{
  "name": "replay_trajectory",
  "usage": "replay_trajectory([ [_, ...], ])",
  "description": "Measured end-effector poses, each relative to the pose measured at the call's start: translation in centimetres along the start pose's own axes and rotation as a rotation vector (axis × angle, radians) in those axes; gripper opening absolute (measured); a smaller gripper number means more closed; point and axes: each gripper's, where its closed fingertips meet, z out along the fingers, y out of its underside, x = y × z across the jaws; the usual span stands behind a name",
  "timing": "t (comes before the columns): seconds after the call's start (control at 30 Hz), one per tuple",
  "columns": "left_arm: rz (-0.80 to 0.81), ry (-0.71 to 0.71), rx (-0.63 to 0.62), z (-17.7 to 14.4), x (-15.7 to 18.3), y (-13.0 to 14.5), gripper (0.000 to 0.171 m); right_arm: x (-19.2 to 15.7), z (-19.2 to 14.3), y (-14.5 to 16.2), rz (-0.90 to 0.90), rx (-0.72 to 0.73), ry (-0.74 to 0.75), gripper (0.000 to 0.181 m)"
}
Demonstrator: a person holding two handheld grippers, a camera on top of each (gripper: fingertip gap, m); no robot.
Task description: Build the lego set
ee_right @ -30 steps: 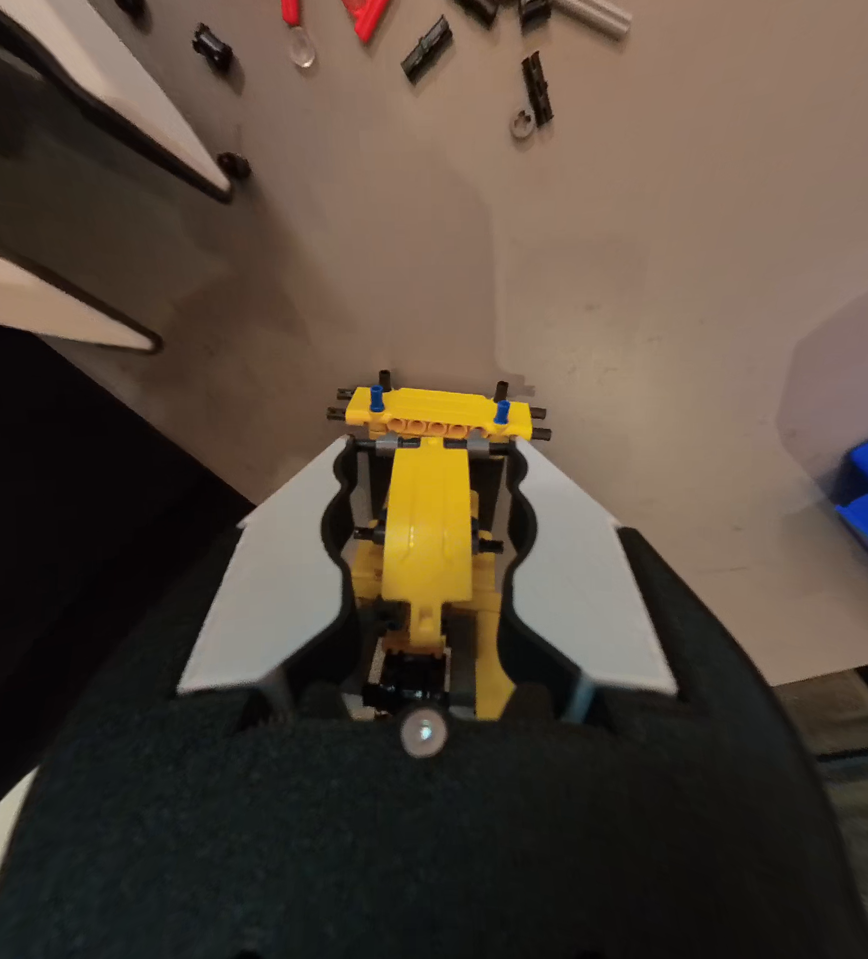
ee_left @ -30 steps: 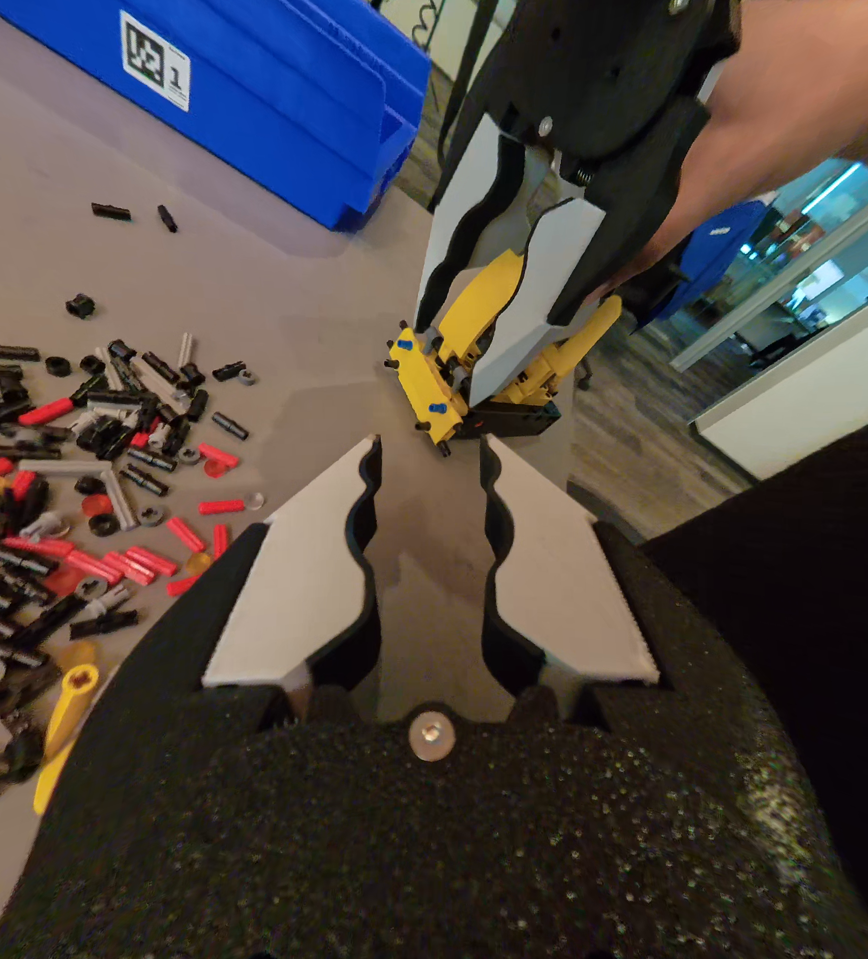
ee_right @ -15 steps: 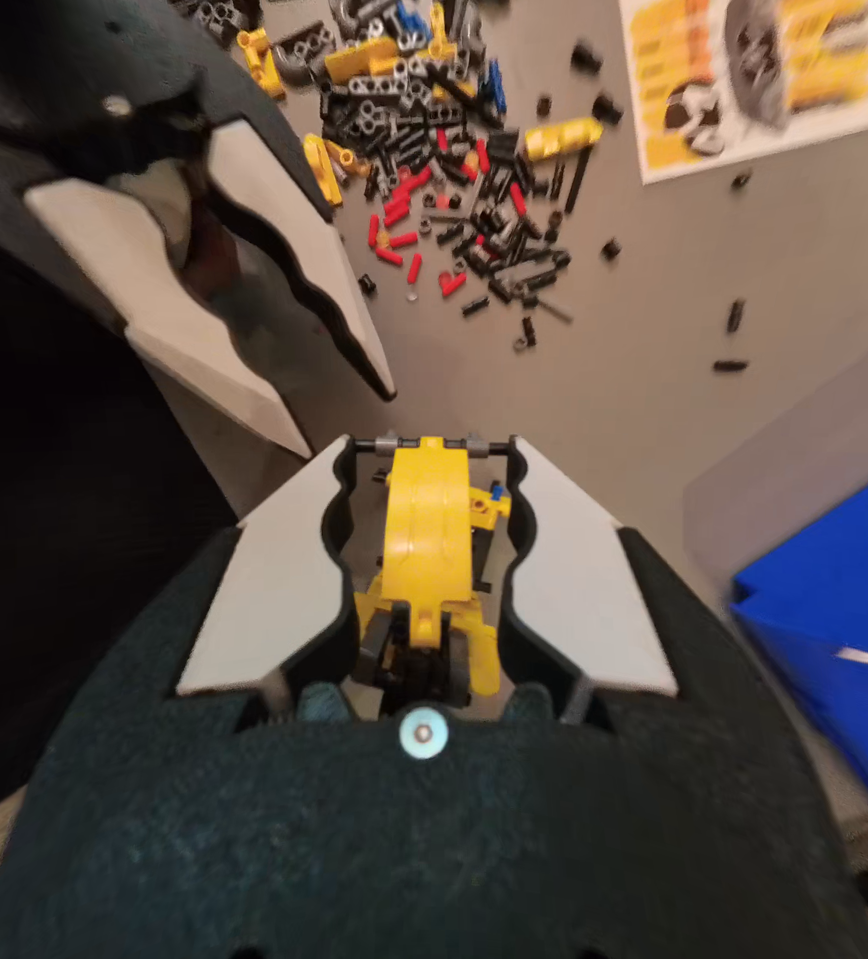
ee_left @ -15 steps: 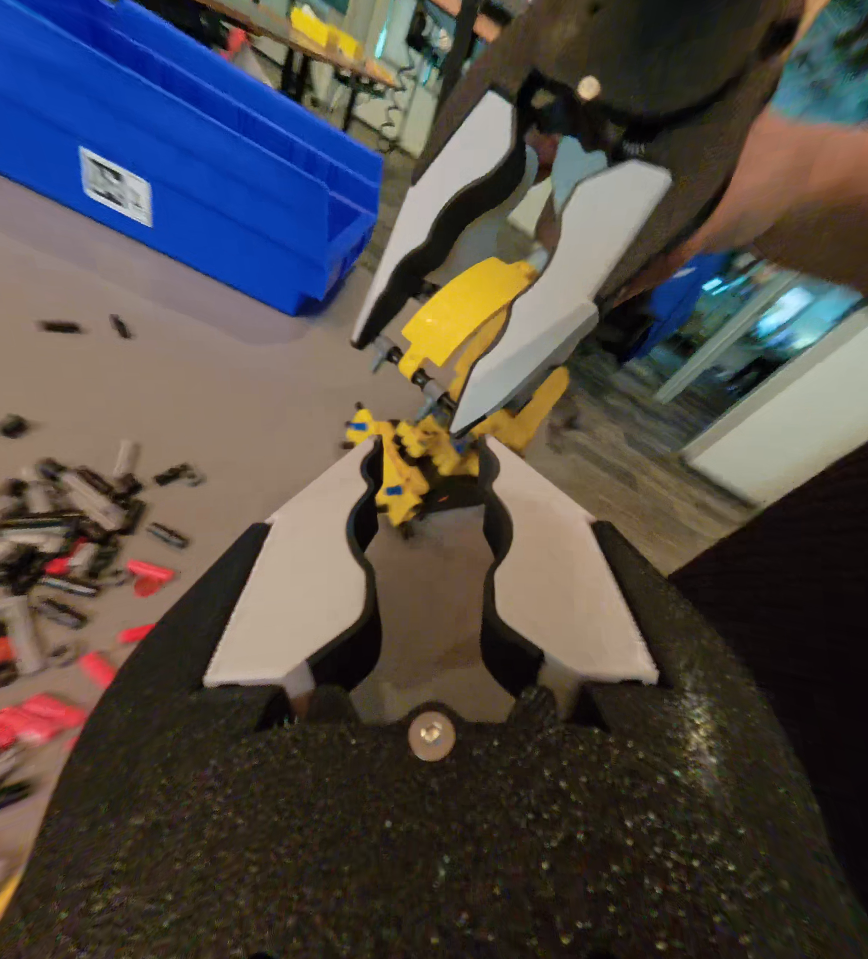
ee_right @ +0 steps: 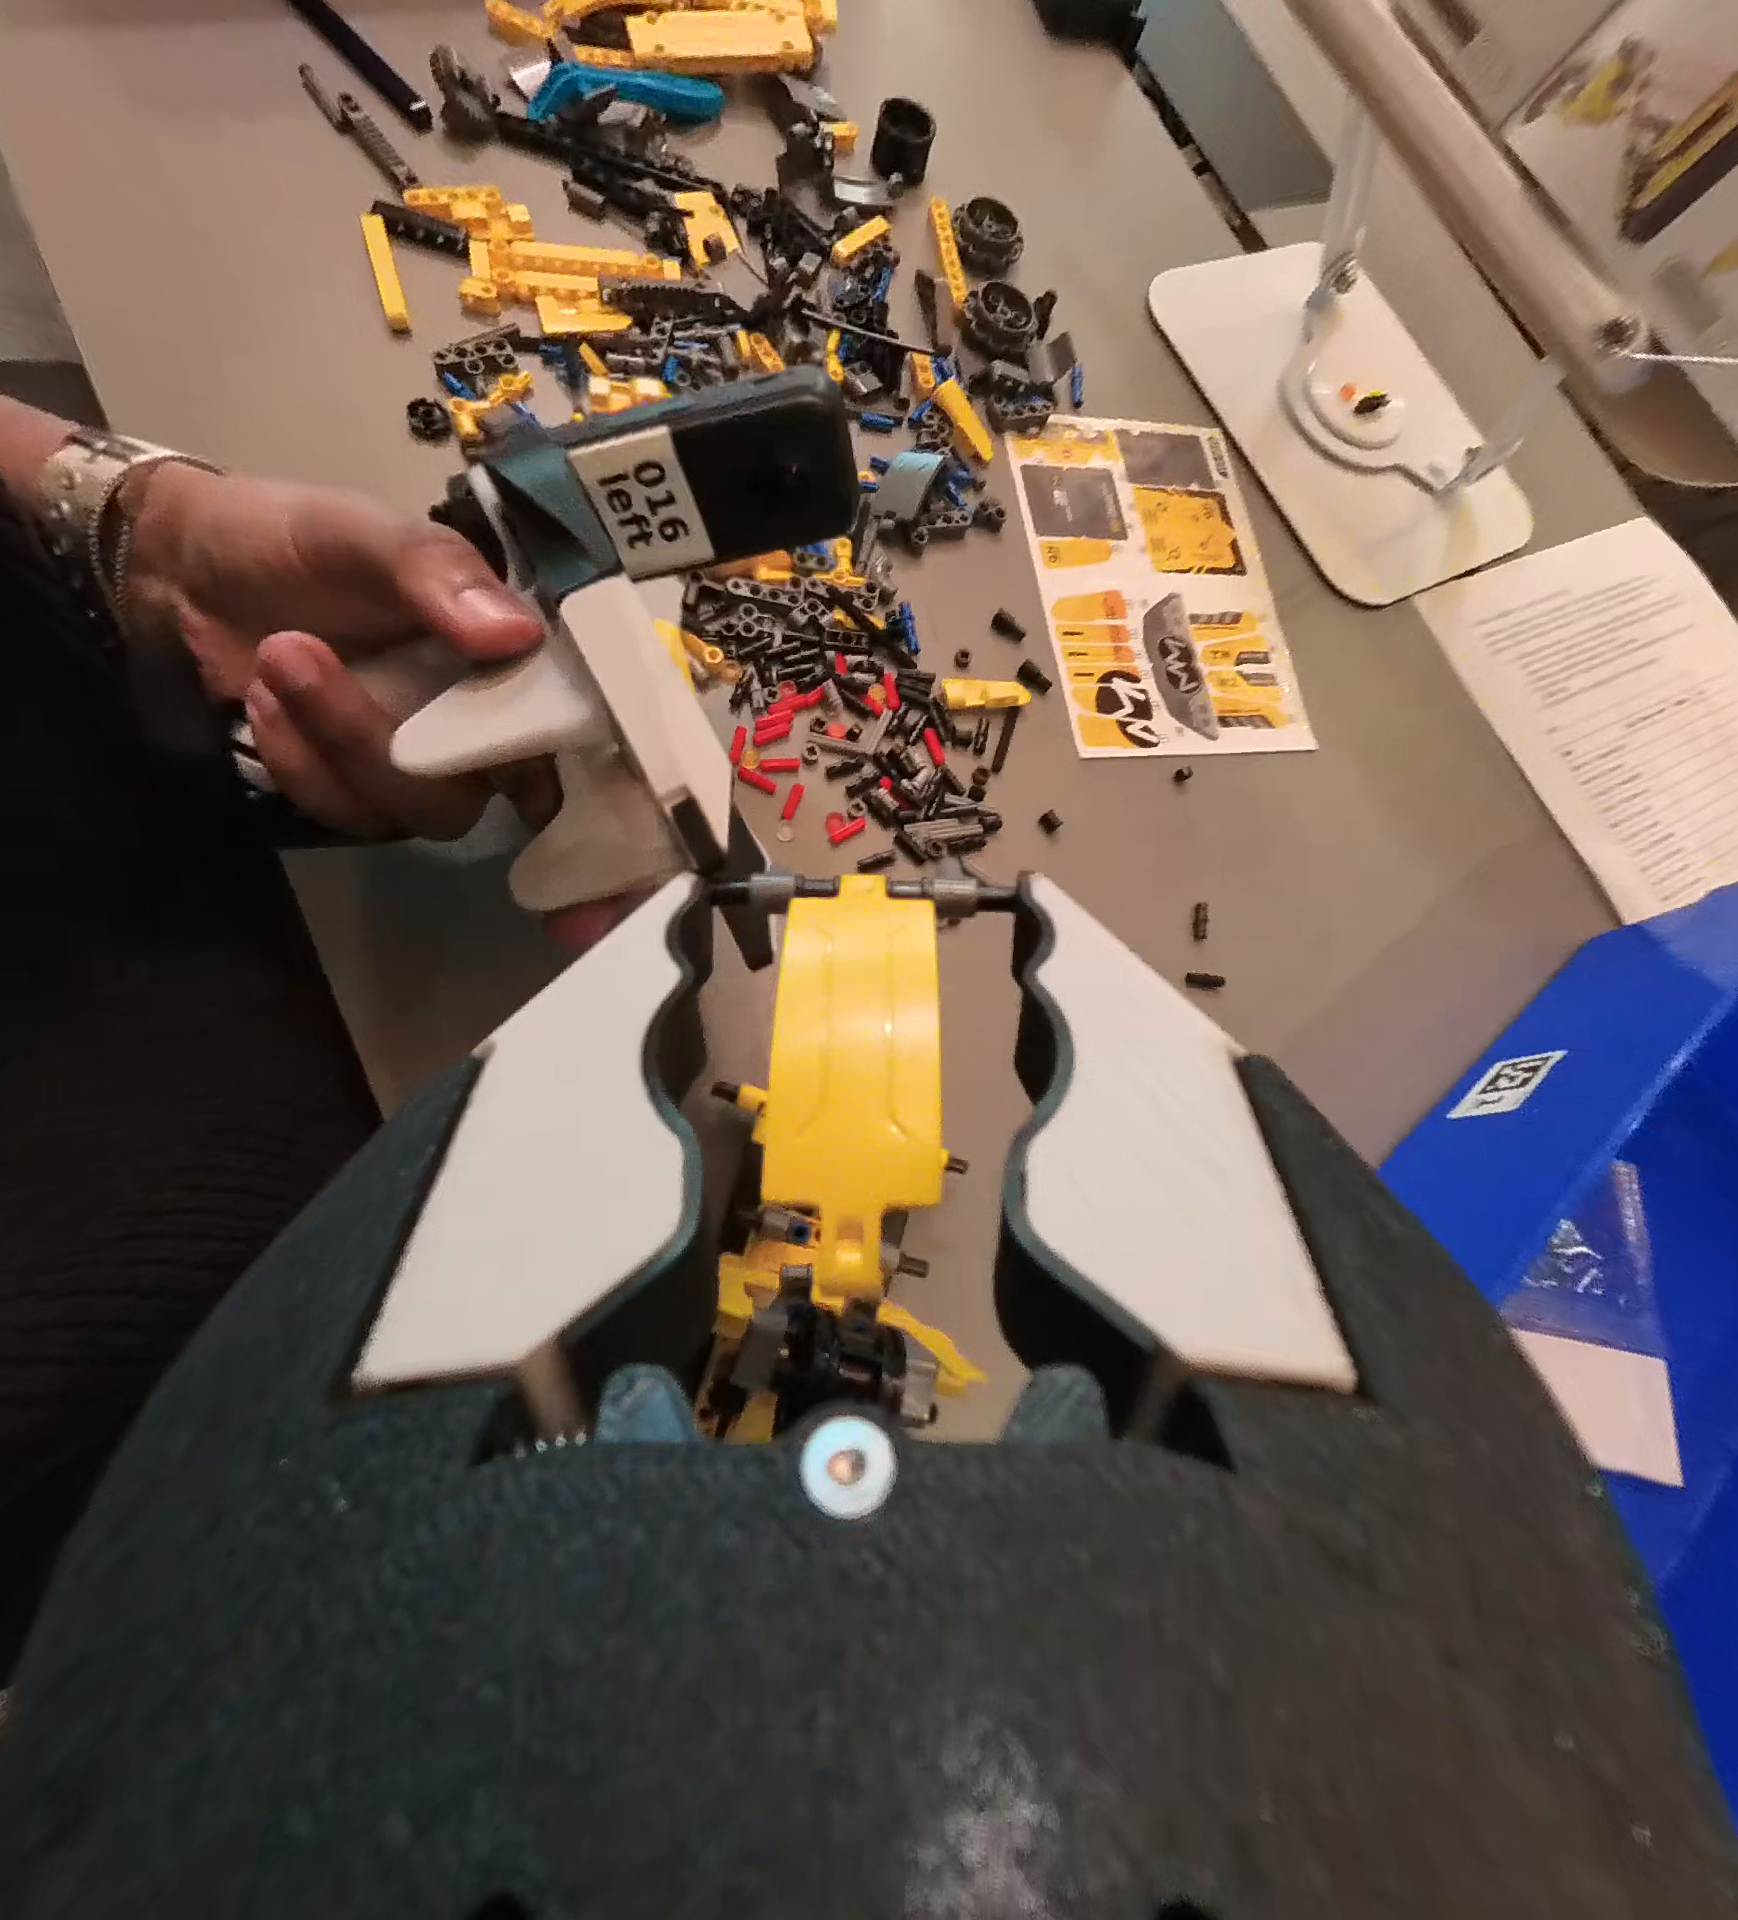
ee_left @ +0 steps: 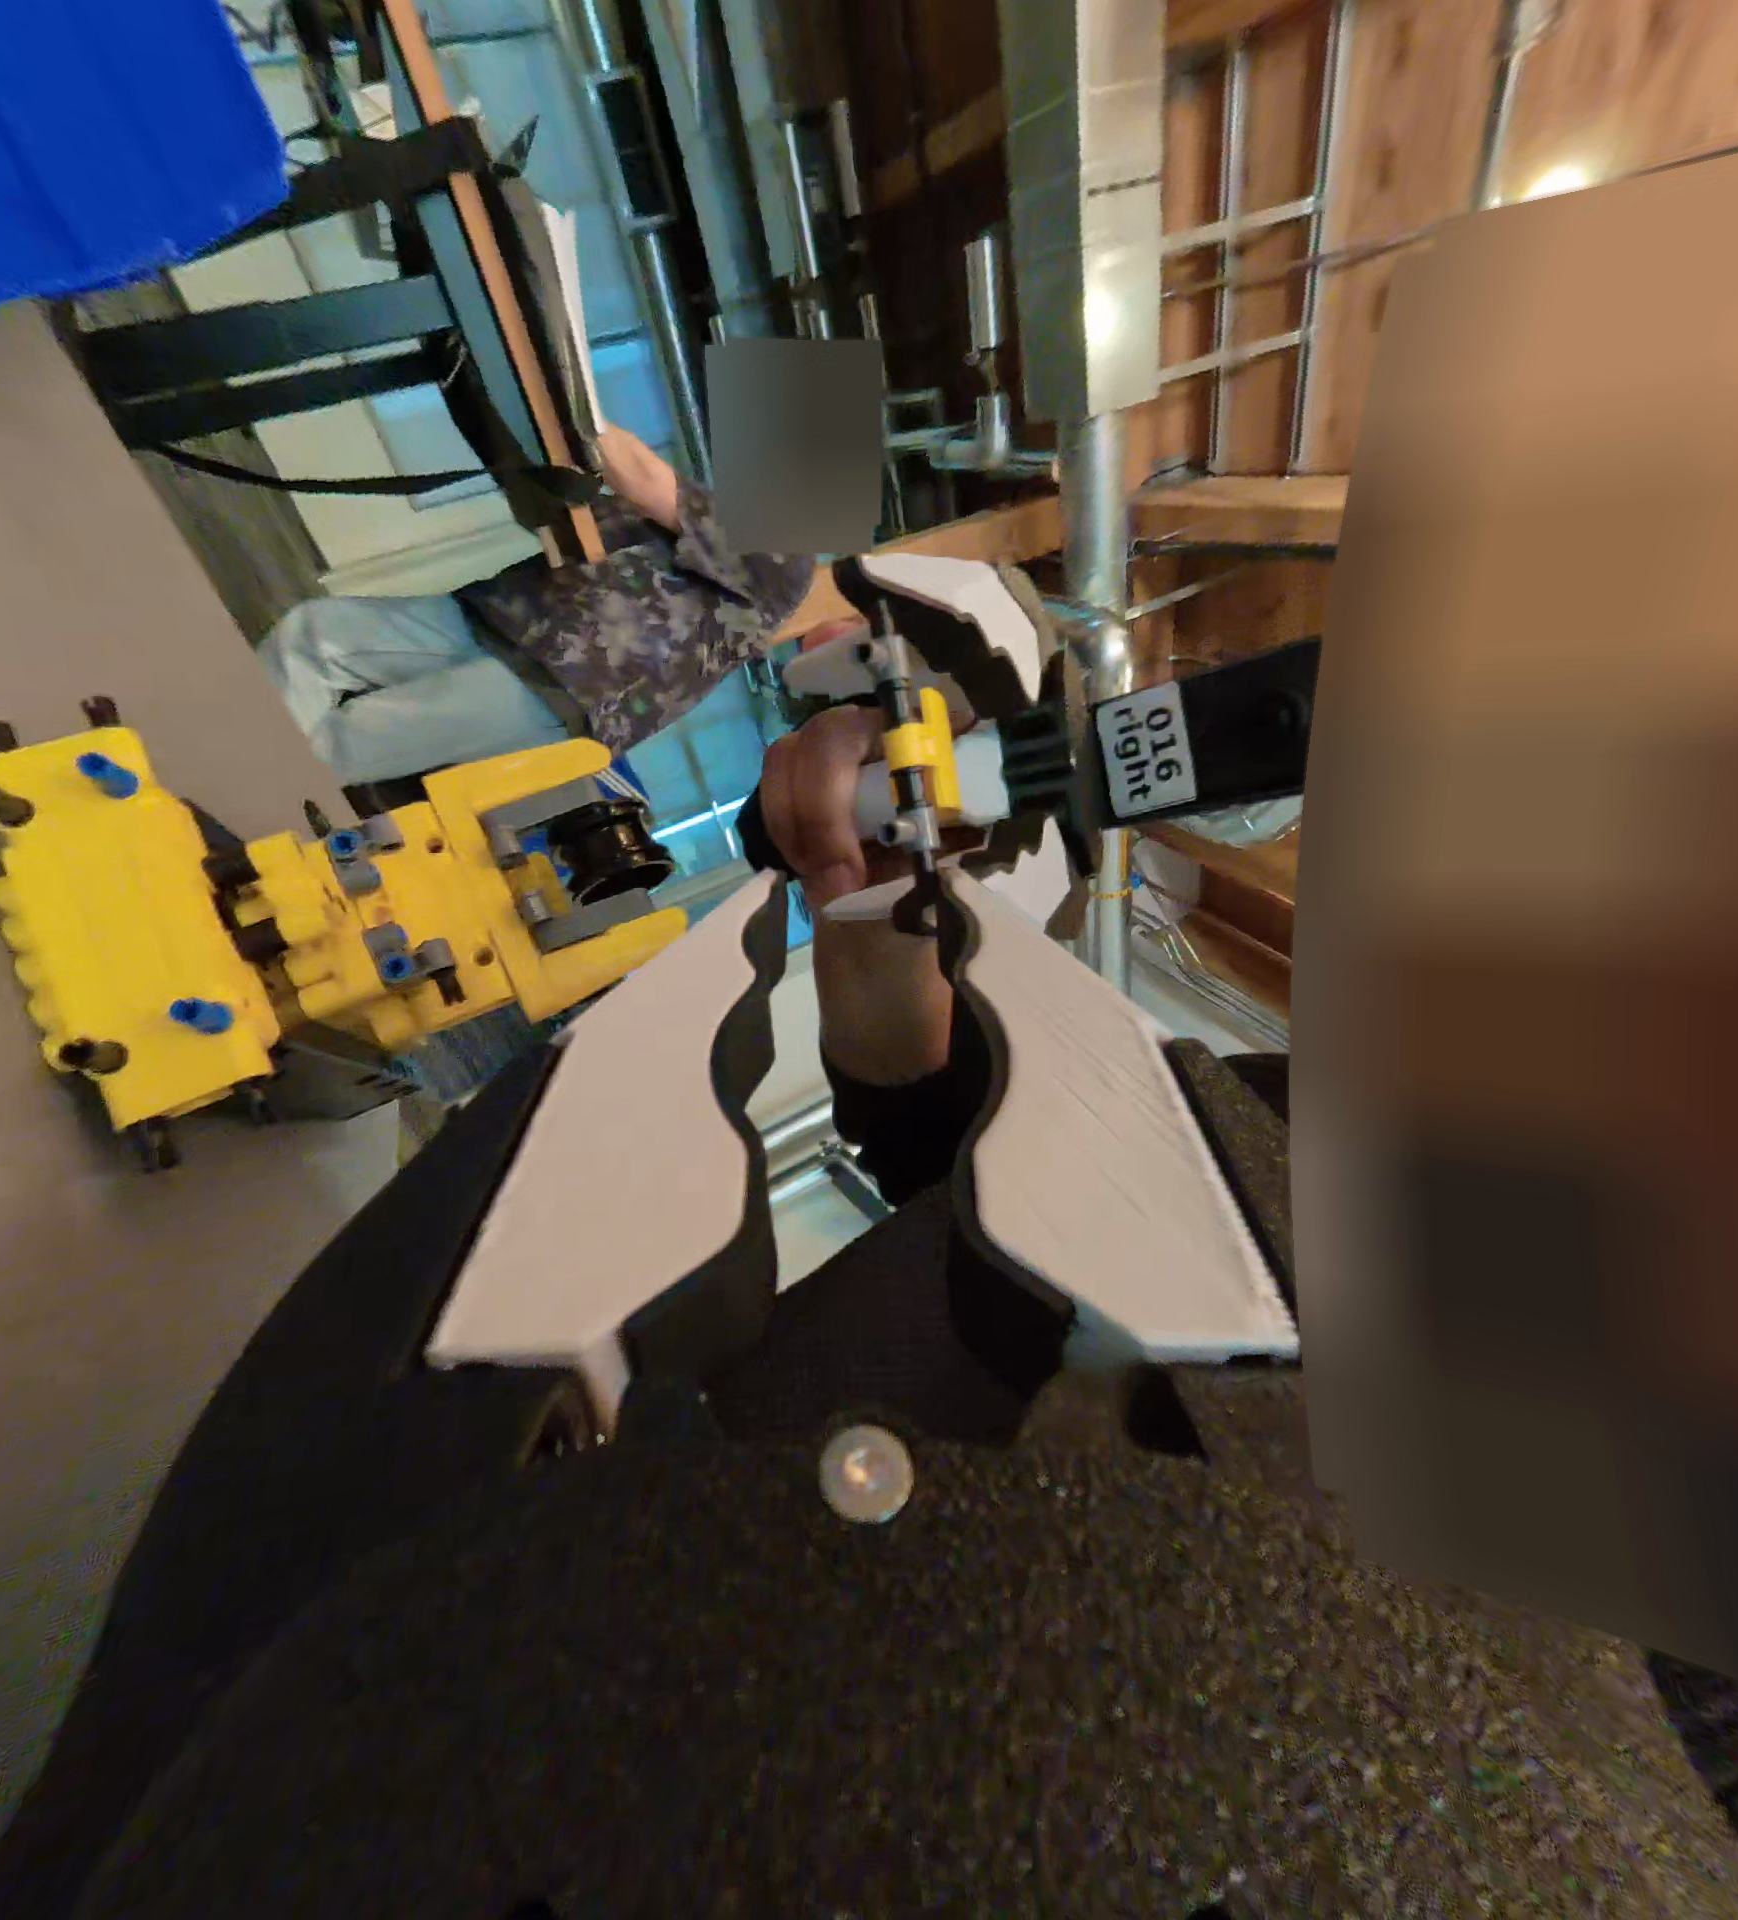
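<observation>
My right gripper (ee_right: pixel 860 894) is shut on a yellow curved panel piece (ee_right: pixel 854 1049). The piece's black axle spans the fingertips, and it is held above the grey table (ee_right: pixel 221 312). In the left wrist view the right gripper (ee_left: pixel 906 758) is a little beyond my fingertips, side-on, gripping the same piece (ee_left: pixel 922 753). My left gripper (ee_left: pixel 860 904) is open and empty, raised off the table. It also shows in the right wrist view (ee_right: pixel 730 873), held by a hand just left of my right fingertips. A larger yellow brick assembly (ee_left: pixel 273 935) with a black wheel lies on the table, left of the left gripper.
A pile of loose black, red and yellow brick parts (ee_right: pixel 823 707) covers the table's middle. A sticker sheet (ee_right: pixel 1156 592), a printed page (ee_right: pixel 1623 707) and a white stand base (ee_right: pixel 1343 416) lie to the right. A blue bin (ee_right: pixel 1675 1195) stands at the near right. A seated person (ee_left: pixel 636 623) is behind.
The right gripper has lifted off the table with the yellow panel piece. The larger yellow assembly now lies apart on the table. The left gripper has swung up and turned, still open.
</observation>
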Motion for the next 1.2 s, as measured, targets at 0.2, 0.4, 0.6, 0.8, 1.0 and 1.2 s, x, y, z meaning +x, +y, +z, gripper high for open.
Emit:
replay_trajectory([
  [0.2, 0.194, -0.132, 0.005, 0.0, -0.4, 0.3, 0.027, 0.2, -0.8, 0.4, 0.004, 0.062, 0.020, 0.058],
  [0.4, 0.095, -0.070, 0.002, 0.6, -0.1, 0.5, 0.028, -0.6, -1.1, 0.0, -0.080, 0.144, -0.002, 0.058],
  [0.6, 0.045, -0.025, 0.048, 0.9, 0.0, 0.4, 0.028, -1.0, -0.5, 0.4, -0.113, 0.169, -0.042, 0.058],
  [0.8, 0.036, 0.007, 0.073, 0.9, 0.4, 0.0, 0.008, -0.9, -0.1, 0.2, -0.128, 0.177, -0.063, 0.058],
  [1.0, 0.020, 0.022, 0.108, 0.3, 0.4, -0.5, 0.006, -0.8, 0.6, 0.2, -0.108, 0.181, -0.077, 0.059],
  [1.2, 0.022, 0.008, 0.161, -0.6, 0.3, -1.4, 0.006, 1.3, -0.4, 0.1, 0.132, 0.244, -0.128, 0.067],
])
